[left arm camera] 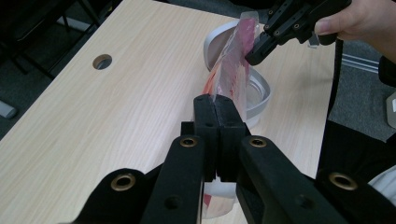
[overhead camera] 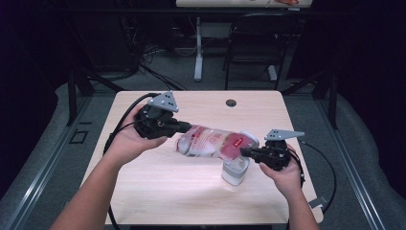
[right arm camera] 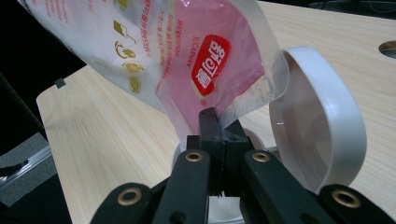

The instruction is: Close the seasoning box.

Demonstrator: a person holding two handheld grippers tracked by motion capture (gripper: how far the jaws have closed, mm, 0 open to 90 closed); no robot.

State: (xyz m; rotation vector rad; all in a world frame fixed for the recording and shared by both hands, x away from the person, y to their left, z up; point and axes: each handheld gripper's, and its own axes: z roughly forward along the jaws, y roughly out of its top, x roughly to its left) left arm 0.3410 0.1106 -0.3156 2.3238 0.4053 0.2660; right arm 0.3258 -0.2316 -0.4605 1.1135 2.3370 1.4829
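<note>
You've got the snack bag stretched left-right between both grippers, left gripper and right gripper each clamped on an end, right end directly over the open container.

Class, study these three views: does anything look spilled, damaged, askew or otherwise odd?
Nothing looks spilled or torn. The left gripper and the right gripper each pinch one end of the plastic bag, which hangs lying sideways above the white container. The container's hinged lid stands open.
</note>
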